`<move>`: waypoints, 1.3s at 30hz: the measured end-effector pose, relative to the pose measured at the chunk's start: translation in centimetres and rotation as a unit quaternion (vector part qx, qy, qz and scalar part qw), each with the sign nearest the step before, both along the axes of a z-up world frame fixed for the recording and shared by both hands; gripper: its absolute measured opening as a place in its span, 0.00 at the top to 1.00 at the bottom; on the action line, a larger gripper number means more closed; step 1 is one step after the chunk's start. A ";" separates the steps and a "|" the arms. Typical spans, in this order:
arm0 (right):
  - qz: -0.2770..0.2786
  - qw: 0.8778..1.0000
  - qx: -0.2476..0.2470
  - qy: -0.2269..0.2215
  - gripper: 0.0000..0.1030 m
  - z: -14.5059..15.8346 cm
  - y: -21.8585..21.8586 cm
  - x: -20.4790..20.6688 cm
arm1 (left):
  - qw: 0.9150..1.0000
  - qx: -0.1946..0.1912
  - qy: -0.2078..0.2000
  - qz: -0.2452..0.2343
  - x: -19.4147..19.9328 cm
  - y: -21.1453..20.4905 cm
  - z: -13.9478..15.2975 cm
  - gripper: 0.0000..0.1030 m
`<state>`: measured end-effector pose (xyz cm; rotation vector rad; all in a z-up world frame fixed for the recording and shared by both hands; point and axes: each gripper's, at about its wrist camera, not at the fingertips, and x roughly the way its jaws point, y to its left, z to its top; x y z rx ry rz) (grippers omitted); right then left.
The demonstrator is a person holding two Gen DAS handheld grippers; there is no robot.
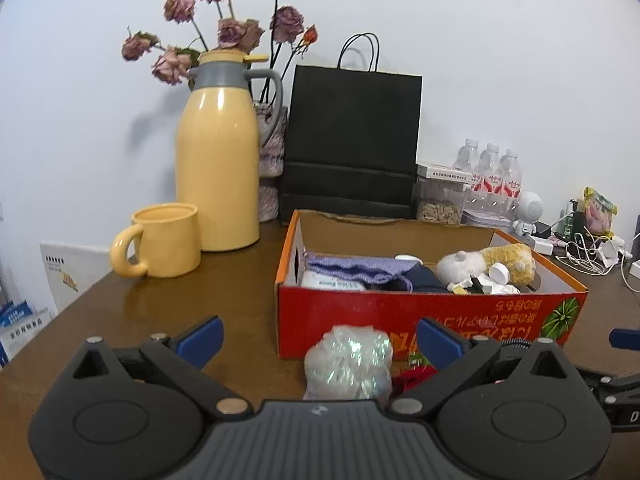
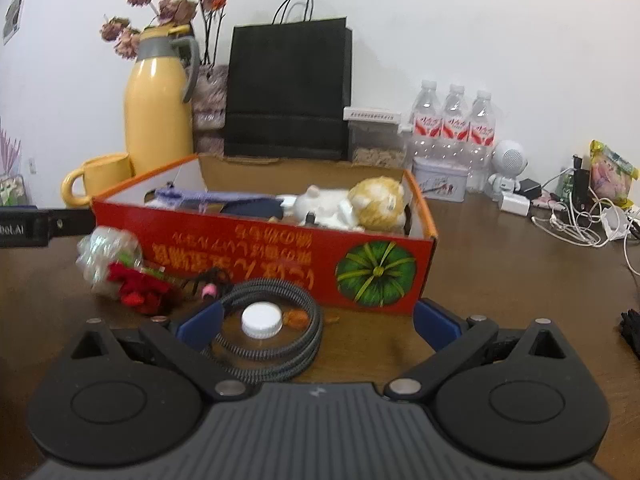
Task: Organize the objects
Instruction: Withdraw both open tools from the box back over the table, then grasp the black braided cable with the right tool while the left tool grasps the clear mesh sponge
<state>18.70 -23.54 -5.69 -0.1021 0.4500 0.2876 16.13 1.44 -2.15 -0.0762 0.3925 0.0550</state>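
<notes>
Two hand-held grippers stand wide open; the left hand-held gripper [image 1: 319, 338] frames the crinkled plastic bundle [image 1: 347, 362] lying on the table [image 1: 168, 312] just before the red box's [image 1: 432, 312] near wall — close squarely on its middle; lift clear over the rim; the right hand-held gripper [image 2: 316, 322] straddles the coiled cable [image 2: 276, 340] and white cap [image 2: 262, 320].

Red box [image 2: 264, 256] of toys; cable coil [image 2: 276, 336], cap [image 2: 262, 320], wrapped bundle [image 2: 108, 256] in front.
</notes>
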 end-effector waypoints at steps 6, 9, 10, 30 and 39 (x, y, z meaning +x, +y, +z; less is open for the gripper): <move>0.015 1.000 -0.003 0.026 0.00 -0.4 0.5 -0.6 | 1.000 0.005 0.025 -0.012 -0.5 -0.1 -0.5 0.00; 0.024 0.999 -0.011 0.046 0.00 -0.6 1.2 -0.3 | 0.999 0.016 0.042 -0.017 -0.3 -0.6 -0.9 0.00; 0.027 0.998 -0.013 0.049 0.00 -0.7 1.4 -0.2 | 0.999 0.018 0.044 -0.018 -0.2 -0.7 -1.0 0.00; 0.067 0.991 -0.010 0.113 0.12 -1.8 3.3 5.2 | 0.994 -0.002 0.107 -0.002 1.7 0.3 -2.4 0.00; 0.068 0.997 -0.009 0.039 0.13 -0.6 2.9 2.3 | 0.993 -0.006 0.114 0.010 2.1 0.6 -2.7 0.00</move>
